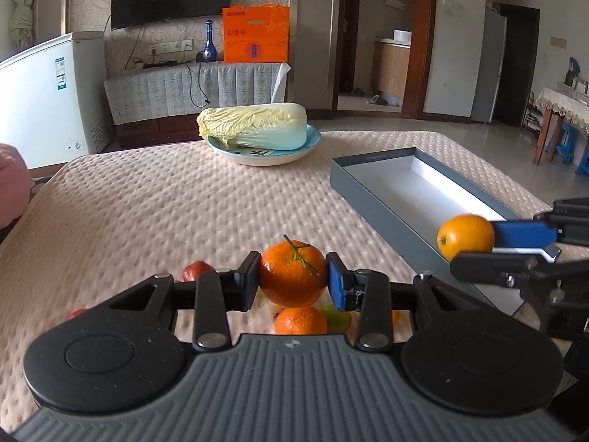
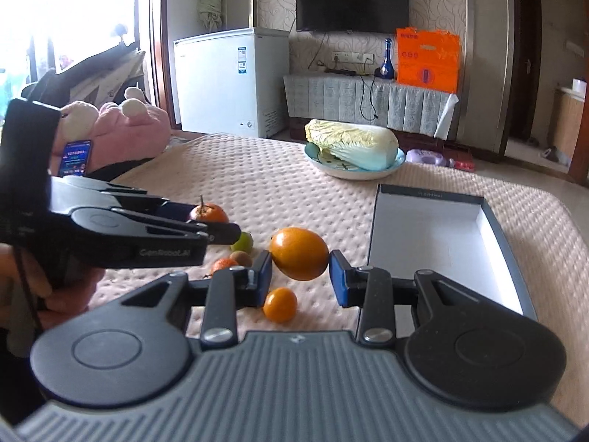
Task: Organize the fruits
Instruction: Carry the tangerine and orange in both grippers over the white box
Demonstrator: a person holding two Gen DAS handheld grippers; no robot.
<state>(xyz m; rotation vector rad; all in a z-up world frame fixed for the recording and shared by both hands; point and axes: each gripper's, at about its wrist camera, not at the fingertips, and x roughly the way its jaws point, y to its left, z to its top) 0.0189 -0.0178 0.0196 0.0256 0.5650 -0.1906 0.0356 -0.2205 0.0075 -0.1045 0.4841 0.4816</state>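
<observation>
My left gripper (image 1: 292, 280) has its fingers clamped on a stemmed tangerine (image 1: 292, 270), lifted above the tabletop (image 1: 147, 202). My right gripper (image 2: 300, 278) squeezes a smooth orange (image 2: 299, 253), also held off the cloth, just beside the open grey box (image 2: 434, 235). More small fruits (image 2: 280, 304) lie below on the tabletop.

The side of the left gripper (image 2: 221, 234), seen to the left of the right gripper's fingers, carries raised letters that read "GenRobot.AI". Far behind the tongs, the orange box (image 2: 427, 60) on the cabinet shows what looks like "GBG" or "680", but it is too blurred to be sure. The printing on the white freezer's (image 1: 55, 99) stickers and on the grey box's (image 2: 429, 194) rim cannot be read.
</observation>
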